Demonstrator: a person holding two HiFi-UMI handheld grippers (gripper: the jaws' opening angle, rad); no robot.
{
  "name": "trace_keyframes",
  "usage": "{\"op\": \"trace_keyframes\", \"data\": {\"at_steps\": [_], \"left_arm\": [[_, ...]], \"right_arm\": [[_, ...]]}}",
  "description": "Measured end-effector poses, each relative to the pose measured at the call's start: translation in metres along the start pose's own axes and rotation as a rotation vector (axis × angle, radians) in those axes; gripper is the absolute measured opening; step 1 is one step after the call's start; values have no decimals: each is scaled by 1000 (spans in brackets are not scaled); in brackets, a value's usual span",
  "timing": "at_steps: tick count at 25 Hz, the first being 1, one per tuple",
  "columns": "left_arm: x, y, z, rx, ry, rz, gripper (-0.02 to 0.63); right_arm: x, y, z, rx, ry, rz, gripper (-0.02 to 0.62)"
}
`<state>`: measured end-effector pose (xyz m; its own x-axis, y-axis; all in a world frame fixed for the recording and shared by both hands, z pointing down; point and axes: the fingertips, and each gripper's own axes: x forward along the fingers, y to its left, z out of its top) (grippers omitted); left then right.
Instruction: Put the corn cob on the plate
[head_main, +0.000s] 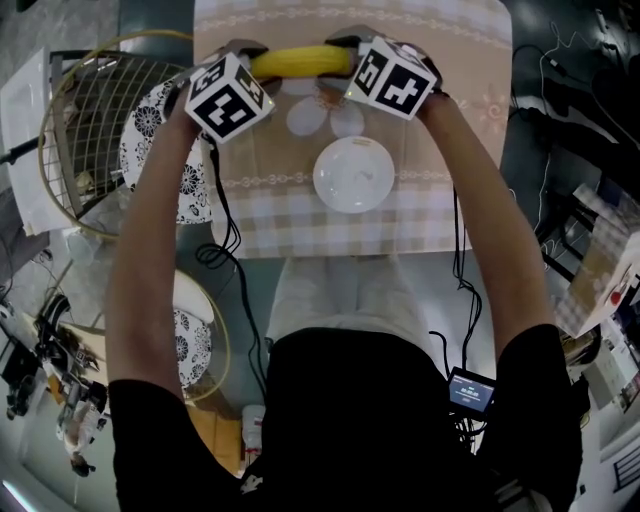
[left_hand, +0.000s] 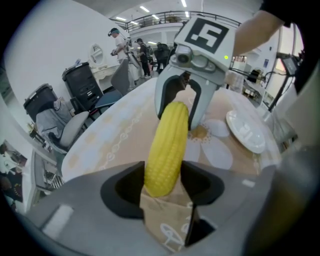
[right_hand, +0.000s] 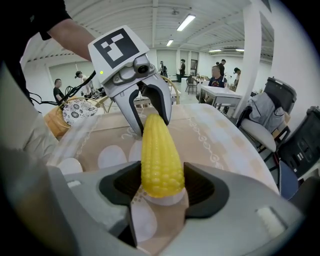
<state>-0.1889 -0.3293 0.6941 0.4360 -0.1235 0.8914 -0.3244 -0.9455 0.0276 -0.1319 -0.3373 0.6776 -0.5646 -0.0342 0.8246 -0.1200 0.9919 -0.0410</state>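
The yellow corn cob (head_main: 300, 61) lies crosswise over the far part of the table, just above the cloth, with one gripper on each end. My left gripper (head_main: 256, 58) is shut on its narrower end (left_hand: 167, 150), both pads against the kernels. Shut on the thicker end (right_hand: 160, 160) is my right gripper (head_main: 346, 52). In the left gripper view the right gripper (left_hand: 179, 107) faces me across the cob. The left gripper (right_hand: 148, 107) shows the same way in the right gripper view. A white plate (head_main: 352, 174) sits bare, nearer the person than the cob.
The tablecloth (head_main: 290, 215) is beige with white flower prints and checked edges. A wire-backed chair (head_main: 85, 130) with a patterned cushion (head_main: 150, 140) stands left of the table, another chair (head_main: 195, 340) nearer. Cables hang at both table sides. Bags and gear lie on the floor at right.
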Motion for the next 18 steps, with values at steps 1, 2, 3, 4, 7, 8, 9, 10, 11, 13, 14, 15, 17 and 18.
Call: {"op": "trace_keyframes", "data": {"at_steps": [1, 2, 3, 4, 7, 8, 9, 10, 11, 13, 14, 15, 17, 18], "left_arm": [[-2, -2, 2, 0, -3, -3, 241], [-3, -6, 3, -2, -4, -6, 241], [-4, -9, 4, -6, -6, -8, 241], [-5, -14, 4, -10, -8, -9, 241], [-9, -28, 8, -18, -17, -11, 239], [-10, -34, 9, -22, -18, -12, 239], [-11, -39, 10, -26, -18, -14, 239], [-12, -45, 11, -29, -16, -16, 238], [-13, -50, 13, -31, -15, -17, 238], [-17, -61, 17, -34, -19, -15, 238], [-19, -67, 19, -35, -23, -14, 238], [-20, -73, 21, -37, -25, -14, 238], [-23, -87, 25, -37, -24, -18, 238], [-24, -94, 26, -35, -23, -21, 238]], "right_arm": [[-2, 1, 0, -3, -2, 0, 256], [-5, 4, 0, -6, -3, 0, 256], [-7, 7, 0, -10, -3, 0, 256], [-10, 11, -1, -14, -3, 1, 256], [-21, 22, -3, -34, 1, 1, 256], [-25, 25, -4, -47, 5, 0, 256], [-29, 29, -5, -60, 9, -2, 256], [-33, 34, -5, -69, 12, -5, 256], [-37, 38, -6, -75, 14, -9, 256], [-45, 47, -7, -79, 12, -17, 256], [-50, 52, -8, -79, 7, -21, 256], [-54, 57, -10, -81, 5, -25, 256], [-63, 68, -12, -89, 5, -35, 256], [-67, 74, -14, -91, 4, -40, 256]]}}
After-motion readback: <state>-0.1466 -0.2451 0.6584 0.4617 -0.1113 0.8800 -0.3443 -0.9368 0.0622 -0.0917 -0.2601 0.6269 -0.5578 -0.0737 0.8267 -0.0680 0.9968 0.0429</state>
